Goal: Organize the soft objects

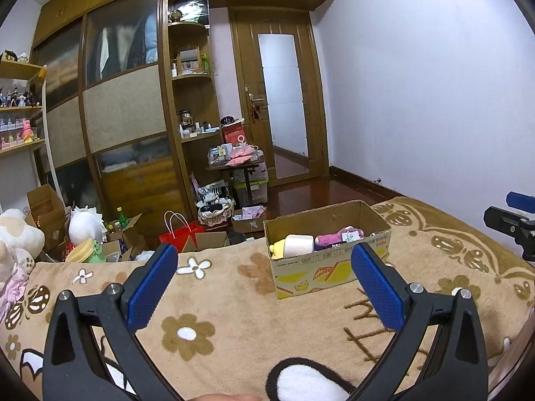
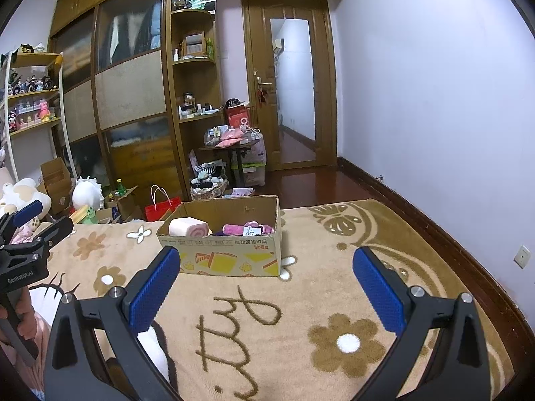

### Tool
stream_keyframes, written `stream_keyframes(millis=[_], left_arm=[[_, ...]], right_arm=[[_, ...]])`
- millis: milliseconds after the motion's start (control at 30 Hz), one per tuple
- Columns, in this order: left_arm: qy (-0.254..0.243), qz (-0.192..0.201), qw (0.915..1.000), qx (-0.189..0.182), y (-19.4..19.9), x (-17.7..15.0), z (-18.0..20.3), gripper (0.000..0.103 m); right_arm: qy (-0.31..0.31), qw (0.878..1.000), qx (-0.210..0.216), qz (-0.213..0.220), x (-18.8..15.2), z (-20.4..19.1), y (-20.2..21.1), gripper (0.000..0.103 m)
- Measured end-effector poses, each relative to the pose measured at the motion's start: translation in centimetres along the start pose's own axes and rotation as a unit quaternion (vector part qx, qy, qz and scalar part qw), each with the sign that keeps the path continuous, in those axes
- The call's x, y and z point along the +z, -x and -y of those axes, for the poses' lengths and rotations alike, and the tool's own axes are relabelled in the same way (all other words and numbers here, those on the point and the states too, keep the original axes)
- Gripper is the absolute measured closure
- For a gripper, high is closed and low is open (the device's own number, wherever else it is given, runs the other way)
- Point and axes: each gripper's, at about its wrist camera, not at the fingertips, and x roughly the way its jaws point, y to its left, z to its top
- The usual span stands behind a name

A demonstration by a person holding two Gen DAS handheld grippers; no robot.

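A cardboard box (image 1: 334,267) stands on the beige flowered blanket (image 1: 217,300), also in the right wrist view (image 2: 220,254). It holds a pink-and-white roll plush (image 2: 187,226), a pink plush (image 2: 245,229) and a yellow soft toy (image 1: 277,246). My left gripper (image 1: 264,284) is open and empty, held above the blanket short of the box. My right gripper (image 2: 265,284) is open and empty, also short of the box. Each gripper shows at the edge of the other's view.
Plush toys (image 1: 16,237) lie at the bed's left end. Boxes, a red bag (image 1: 180,234) and baskets crowd the floor beyond the bed. A wardrobe (image 1: 127,100), shelves and a door (image 1: 281,100) stand behind. A wall (image 2: 434,100) runs along the right.
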Motion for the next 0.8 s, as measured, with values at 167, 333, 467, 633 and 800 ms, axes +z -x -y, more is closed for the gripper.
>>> stream_keyframes(millis=[167, 333, 467, 633, 800], left_arm=[[-0.004, -0.004, 1.0, -0.003, -0.21, -0.34, 0.14, 0.001], [-0.006, -0.007, 1.0, -0.002, -0.41, -0.58, 0.24, 0.001], [-0.006, -0.007, 1.0, -0.001, -0.42, -0.61, 0.18, 0.001], [-0.005, -0.006, 1.0, 0.005, -0.48, -0.7, 0.0, 0.001], [-0.004, -0.006, 1.0, 0.005, -0.49, -0.68, 0.0, 0.001]], right_arm=[[0.0, 1.0, 0.0, -0.001, -0.01, -0.04, -0.06, 0.0], [-0.001, 1.0, -0.001, -0.001, -0.32, -0.09, -0.13, 0.0], [0.0, 1.0, -0.002, -0.003, -0.25, -0.07, -0.14, 0.0], [0.0, 1.0, -0.004, -0.003, -0.5, -0.18, -0.08, 0.0], [-0.001, 1.0, -0.004, -0.004, -0.57, -0.21, -0.04, 0.0]])
